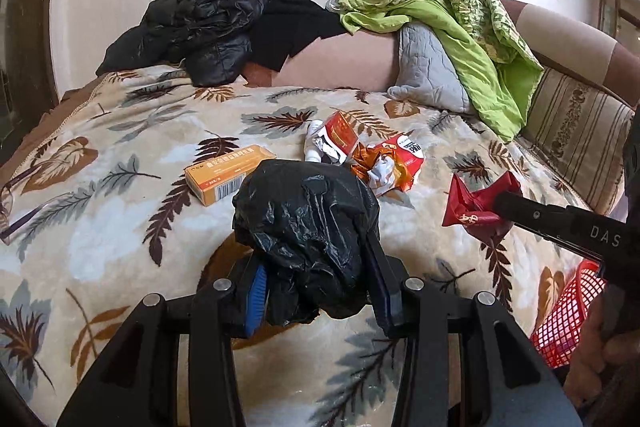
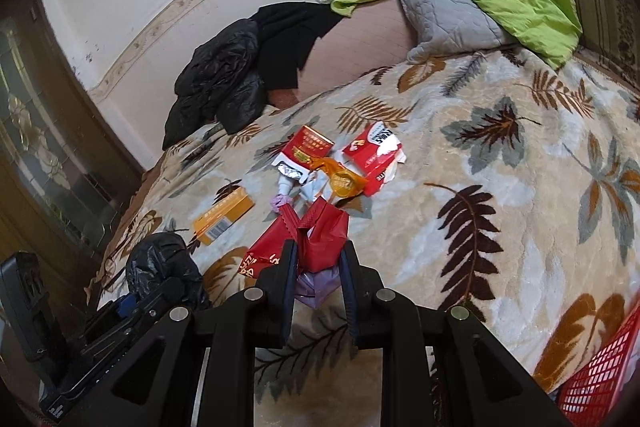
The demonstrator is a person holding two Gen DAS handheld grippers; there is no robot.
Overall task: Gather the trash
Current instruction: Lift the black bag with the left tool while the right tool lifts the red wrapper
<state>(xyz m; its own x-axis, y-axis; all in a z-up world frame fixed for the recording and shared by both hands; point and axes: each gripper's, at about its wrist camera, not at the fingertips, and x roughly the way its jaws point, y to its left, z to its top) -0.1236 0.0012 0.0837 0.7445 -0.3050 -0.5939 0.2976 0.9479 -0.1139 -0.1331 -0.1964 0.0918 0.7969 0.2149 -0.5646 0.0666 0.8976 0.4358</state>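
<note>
Leaf-print blanket (image 1: 120, 227), red basket (image 1: 568, 315) at its near-right edge.

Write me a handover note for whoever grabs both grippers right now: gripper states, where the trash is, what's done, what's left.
Left gripper: shut on black plastic bag, above the blanket.
Right gripper: shut on red wrapper, a purple scrap under it.
Red basket: at the bed's near right edge; contents not visible.
Left on the bed: orange box, red carton, crumpled red-and-white packets, small white tube.
Next, probably: drop both held pieces in the basket, then collect the rest.
</note>
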